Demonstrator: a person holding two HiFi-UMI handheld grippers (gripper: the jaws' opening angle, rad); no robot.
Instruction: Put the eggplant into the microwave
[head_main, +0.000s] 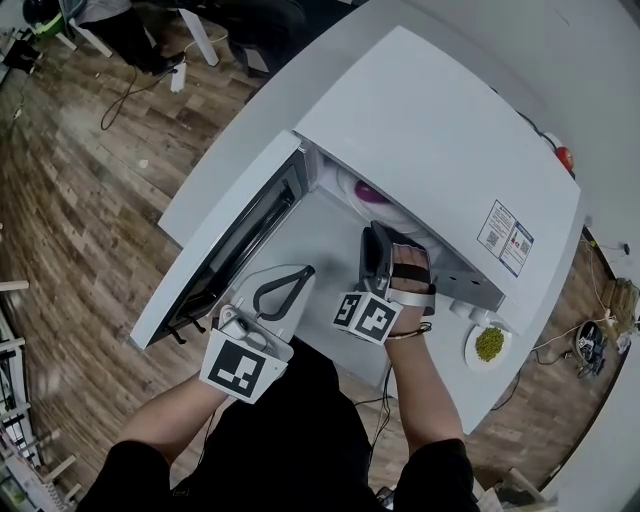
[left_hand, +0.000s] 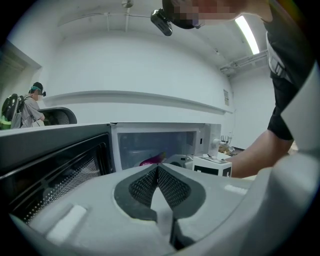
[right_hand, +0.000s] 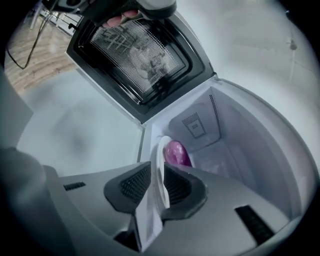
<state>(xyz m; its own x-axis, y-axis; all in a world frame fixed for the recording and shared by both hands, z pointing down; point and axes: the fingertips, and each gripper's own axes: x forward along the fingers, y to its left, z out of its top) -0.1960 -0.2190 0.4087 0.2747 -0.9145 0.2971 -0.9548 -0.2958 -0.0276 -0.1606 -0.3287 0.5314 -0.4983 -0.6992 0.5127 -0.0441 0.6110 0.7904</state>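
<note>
While the door (head_main: 240, 240) stands open: left tool (left_hand: 157, 169) sits just in front of it, jaws pressed together, nothing in them.
eggplant: (right_hand: 176, 152) already inside the microwave (head_main: 430, 130), lying on a plate (right_hand: 159, 149) in the left part of the cavity.
right tool: (right_hand: 159, 172) at the cavity mouth, jaws spread, plate rim between them; pads look clear of it.
risk 1: pulling the right tool back skewed could catch the rim and drag or tip the plate, and the eggplant would roll off.
risk 2: the plate may sit too near the mouth (depth not clear from here), so the door could hit it on closing.
risk 3: swinging the door before the right tool is out would trap the tool in the opening.
in the way: only the right tool and its hand (head_main: 410, 265) block the door's path; nothing lies between left tool and door.
around: cables on the floor far left, bare worktop (head_main: 230, 170) by the door, a saucer (head_main: 489, 345) of something green right of the microwave, a red thing (head_main: 563, 157) behind it.
</note>
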